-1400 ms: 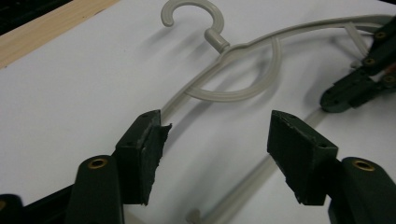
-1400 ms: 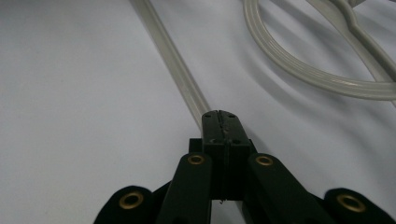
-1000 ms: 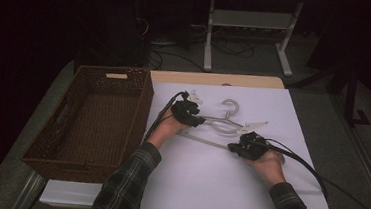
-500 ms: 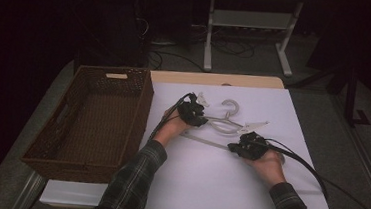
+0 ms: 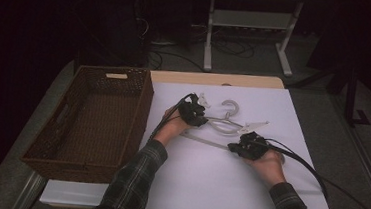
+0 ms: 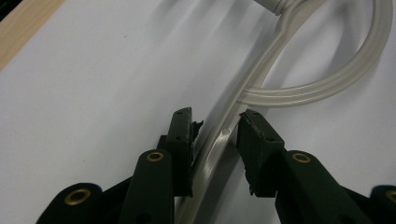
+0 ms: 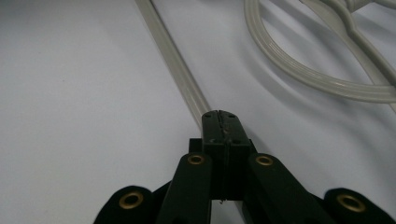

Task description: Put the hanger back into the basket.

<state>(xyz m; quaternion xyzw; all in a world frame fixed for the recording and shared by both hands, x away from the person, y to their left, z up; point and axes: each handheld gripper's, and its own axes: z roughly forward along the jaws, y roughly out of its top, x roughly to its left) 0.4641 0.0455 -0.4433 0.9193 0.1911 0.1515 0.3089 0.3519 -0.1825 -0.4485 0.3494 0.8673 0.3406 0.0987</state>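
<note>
Two grippers work one pale plastic clothes hanger (image 5: 224, 123) lying flat on the white table (image 5: 217, 182), right of the wicker basket (image 5: 92, 117), near the middle of the high view. Its straight bottom bar (image 7: 175, 60) runs from centre down toward lower right there, and the right gripper (image 5: 243, 146) sits at that end, jaws pressed fully together on the bar. The left gripper (image 6: 215, 135), nearer the hook (image 5: 231, 108) at upper centre, straddles a shoulder arm (image 6: 247, 88) with jaws partly open, the arm between the pads and seemingly brushing one, not yet clamped. Closing there looks like the next step
</note>
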